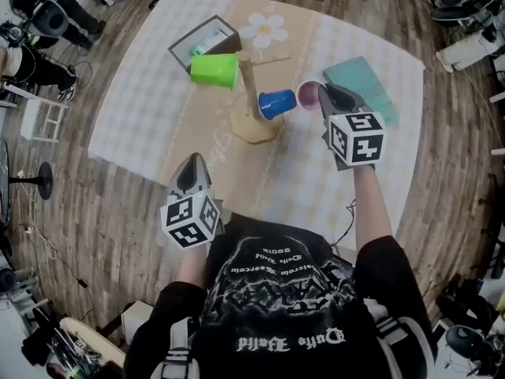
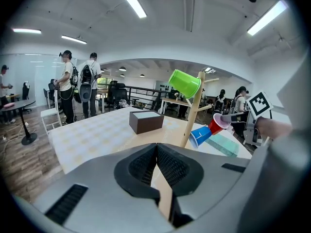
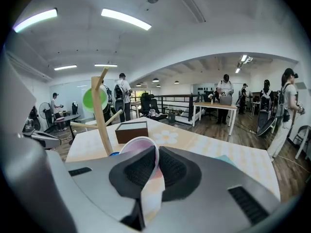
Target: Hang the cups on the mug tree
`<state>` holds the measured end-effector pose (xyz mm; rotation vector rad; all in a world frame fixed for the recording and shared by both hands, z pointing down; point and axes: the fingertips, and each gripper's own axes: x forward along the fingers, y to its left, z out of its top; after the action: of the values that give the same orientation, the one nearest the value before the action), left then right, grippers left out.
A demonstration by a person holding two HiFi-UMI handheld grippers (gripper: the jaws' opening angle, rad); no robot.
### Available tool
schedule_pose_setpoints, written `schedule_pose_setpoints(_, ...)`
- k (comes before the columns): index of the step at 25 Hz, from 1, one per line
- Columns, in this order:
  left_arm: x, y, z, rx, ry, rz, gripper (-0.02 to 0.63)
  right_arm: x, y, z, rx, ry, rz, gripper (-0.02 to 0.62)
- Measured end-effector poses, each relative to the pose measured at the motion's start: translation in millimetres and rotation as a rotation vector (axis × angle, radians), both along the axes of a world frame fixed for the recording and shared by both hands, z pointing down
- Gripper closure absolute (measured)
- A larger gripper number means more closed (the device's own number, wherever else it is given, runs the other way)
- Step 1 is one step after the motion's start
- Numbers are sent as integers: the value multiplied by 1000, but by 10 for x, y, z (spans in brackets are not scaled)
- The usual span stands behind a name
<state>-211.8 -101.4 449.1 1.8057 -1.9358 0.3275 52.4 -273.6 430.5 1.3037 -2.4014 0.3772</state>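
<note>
A wooden mug tree (image 1: 251, 93) stands on the tan runner at the middle of the table. A green cup (image 1: 215, 69) hangs on its upper left branch and a blue cup (image 1: 276, 103) on a lower right one. Just right of the blue cup, my right gripper (image 1: 325, 93) is shut on the wall of a pink cup (image 1: 309, 95), held off the table. In the right gripper view the cup's rim (image 3: 141, 147) is pinched between the pads, with the tree (image 3: 101, 115) ahead to the left. My left gripper (image 1: 193, 172) hovers near the table's front edge, shut and empty (image 2: 156, 152).
A brown open box (image 1: 205, 42) lies behind the tree at the left. A teal flat box (image 1: 361, 85) lies at the right, under my right gripper. People and office chairs stand beyond the table (image 1: 142, 109) on the wooden floor.
</note>
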Motion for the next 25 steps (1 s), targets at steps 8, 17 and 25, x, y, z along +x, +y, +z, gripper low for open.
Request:
schedule_pose_setpoints(8,-86,-16,9,-7,-5,-18,586,-273,-290,-196,87,-16,-37,560)
schedule_pose_setpoints(17,-170,-51,23,-24,-25,-39,586,-569,-560,-380,251,58,-116,560)
schedule_pose_setpoints(25,-202,-98,-3,-38,-43,-55,586,-789,-709,-457,355,79,-150,560)
